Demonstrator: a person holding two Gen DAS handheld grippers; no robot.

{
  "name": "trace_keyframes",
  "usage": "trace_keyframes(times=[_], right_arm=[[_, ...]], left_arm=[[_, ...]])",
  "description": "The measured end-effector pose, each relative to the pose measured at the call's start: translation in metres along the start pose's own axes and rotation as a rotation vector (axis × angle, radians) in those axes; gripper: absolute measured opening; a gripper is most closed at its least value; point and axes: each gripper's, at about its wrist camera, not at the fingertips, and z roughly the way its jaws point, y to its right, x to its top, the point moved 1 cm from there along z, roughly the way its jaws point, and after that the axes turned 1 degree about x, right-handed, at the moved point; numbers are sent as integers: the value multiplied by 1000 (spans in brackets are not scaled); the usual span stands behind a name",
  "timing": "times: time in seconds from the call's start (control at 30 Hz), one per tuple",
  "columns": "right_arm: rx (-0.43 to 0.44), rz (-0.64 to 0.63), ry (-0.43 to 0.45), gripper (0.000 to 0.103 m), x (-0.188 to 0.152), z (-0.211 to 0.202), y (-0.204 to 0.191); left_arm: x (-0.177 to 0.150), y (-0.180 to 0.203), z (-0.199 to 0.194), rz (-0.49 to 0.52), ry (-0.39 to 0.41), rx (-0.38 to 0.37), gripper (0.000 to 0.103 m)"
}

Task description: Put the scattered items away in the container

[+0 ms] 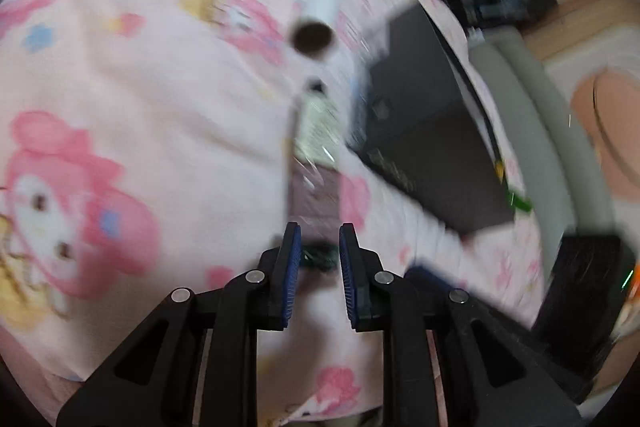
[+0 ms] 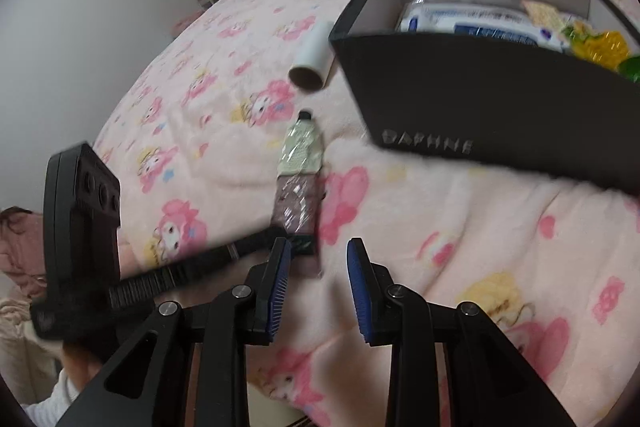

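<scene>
Working left to right here. The left gripper [image 1: 320,251] is hanging over the pink cartoon blanket [image 1: 140,87] with its jaws apart and nothing pressed between the pads; the near end of the packet is sitting just past its tips. In the right wrist view I'm seeing that same gripper reaching in from the left toward that near end.

Middle of the bed is where the loose stuff is lying: a cellophane packet of hand cream tubes [image 2: 299,179], pale green one on top, purplish one below, and beyond it a white cardboard roll [image 2: 313,58] on its side next to the box.

My right gripper [image 2: 318,263] is also standing open and empty, hovering just right of the packet's near end.

Far right, the black box [image 2: 460,99] is sitting on the blanket, already holding a wipes pack [image 2: 480,23] and some yellow-green bits.

I'm guessing the packet is light but the wrap is slick and crinkly, and the tubes squashy, so I'm aiming to pinch across the firmer capped end. The roll looks feather-light and crushable; a gentle squeeze across its middle should do.
</scene>
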Motion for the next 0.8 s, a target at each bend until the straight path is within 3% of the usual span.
trace_keyframes(times=[0.07,0.13,0.3,0.5,0.6,0.8], right_arm=[[16,-10,-25,27,-7,7,-6],[15,-25,-57,27,-14,20,-15],[-20,32,-141,27,-27,43,-10],[-94,41,-79,27,-19,30,-2],[-112,77,-50,27,-17,25,5],[-56,59,-40,27,-14,27,-3]], left_arm=[[5,-19,-3,-80,4,19,18],[4,-27,3,-92,-33,75,17],[-5,-1,14,82,-87,154,17],[-12,23,22,182,-147,24,20],[-8,20,18,180,-100,70,21],[5,0,16,81,-94,37,23]])
